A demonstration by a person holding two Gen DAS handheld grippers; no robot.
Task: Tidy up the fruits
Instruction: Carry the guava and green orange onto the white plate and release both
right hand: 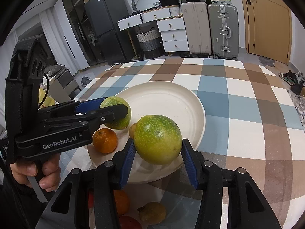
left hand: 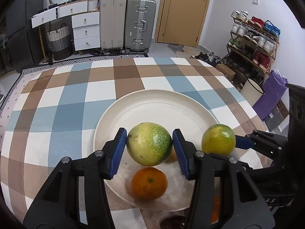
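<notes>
My left gripper [left hand: 149, 132] is shut on a yellow-green round fruit [left hand: 148, 147], held just above the near part of a white plate [left hand: 152, 103]. Under it on the plate lie an orange [left hand: 149, 183] and a small yellow fruit [left hand: 172, 156]. My right gripper [right hand: 158, 141] is shut on a second green fruit [right hand: 157, 133] over the plate's near rim [right hand: 198, 118]. In the right wrist view the left gripper [right hand: 116, 106] comes in from the left with its fruit [right hand: 118, 122], next to the orange [right hand: 104, 140].
The plate rests on a checked tablecloth [left hand: 76, 99]. Near the table's front edge lie more fruits: an orange [right hand: 121, 202], a yellowish one [right hand: 152, 212] and a red one [right hand: 127, 222]. A hand [right hand: 36, 171] grips the left gripper's handle. Suitcases, drawers and a shoe rack stand beyond.
</notes>
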